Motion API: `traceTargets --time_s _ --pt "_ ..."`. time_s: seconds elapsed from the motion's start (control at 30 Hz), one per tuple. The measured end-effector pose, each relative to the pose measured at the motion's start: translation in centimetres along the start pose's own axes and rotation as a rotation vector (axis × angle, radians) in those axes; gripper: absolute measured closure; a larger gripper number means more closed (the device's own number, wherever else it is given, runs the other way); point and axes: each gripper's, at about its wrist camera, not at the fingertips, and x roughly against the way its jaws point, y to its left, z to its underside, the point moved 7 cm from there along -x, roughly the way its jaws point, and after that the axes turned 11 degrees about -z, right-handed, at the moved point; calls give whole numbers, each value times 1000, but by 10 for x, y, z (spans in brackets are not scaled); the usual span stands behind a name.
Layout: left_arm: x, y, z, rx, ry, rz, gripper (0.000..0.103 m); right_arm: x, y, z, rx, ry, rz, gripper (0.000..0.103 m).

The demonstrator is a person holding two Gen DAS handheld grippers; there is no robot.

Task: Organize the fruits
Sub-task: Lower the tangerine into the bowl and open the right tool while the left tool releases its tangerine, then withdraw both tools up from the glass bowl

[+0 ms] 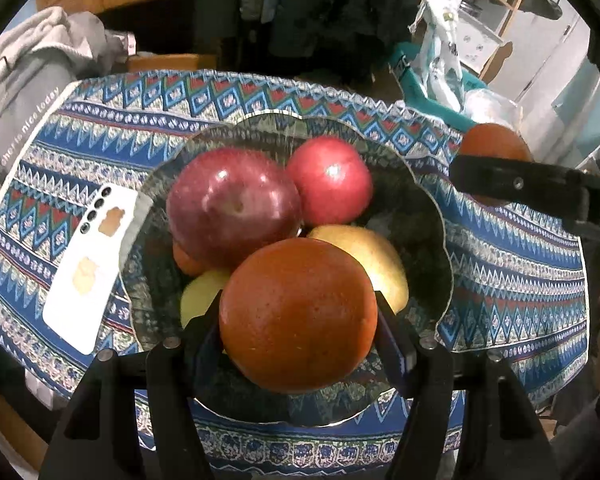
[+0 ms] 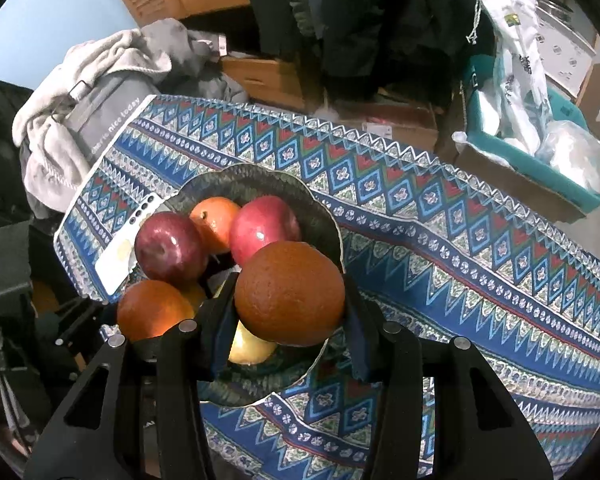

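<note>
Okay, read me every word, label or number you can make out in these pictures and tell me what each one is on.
"nice today": white print on the grey fabric bag beside the patterned tablecloth; letters before it are unclear.
Printed white plastic bag: markings too blurred to read.
White label on the cardboard box: too small.

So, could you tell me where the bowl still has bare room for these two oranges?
The bowl is bare on its right side, between the pink-red apple, the yellow apple and the rim. Its left and middle are crowded around the dark red apple. The left gripper and right gripper each hold an orange.
</note>
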Motion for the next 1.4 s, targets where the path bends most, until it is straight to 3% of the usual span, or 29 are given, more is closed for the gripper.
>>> traceTargets --time_s 0.4,0.9,1.23,1.33,1.4 --pt "19 -8 -11 -26 -77 -1 35 -15 -2 3 -23 28 -19 56" --pt "23 22 -21 75 -87 -16 35 -54 -12 10 -74 114 -49 52" --pt "35 31 -27 99 -113 -29 34 -32 -9 -3 -77 58 -43 48" --pt "46 35 -31 113 -138 -36 24 -15 -3 -9 -65 22 -29 48" --pt "57 37 -35 119 -168 -48 23 -3 1 -14 -52 -5 -15 47"
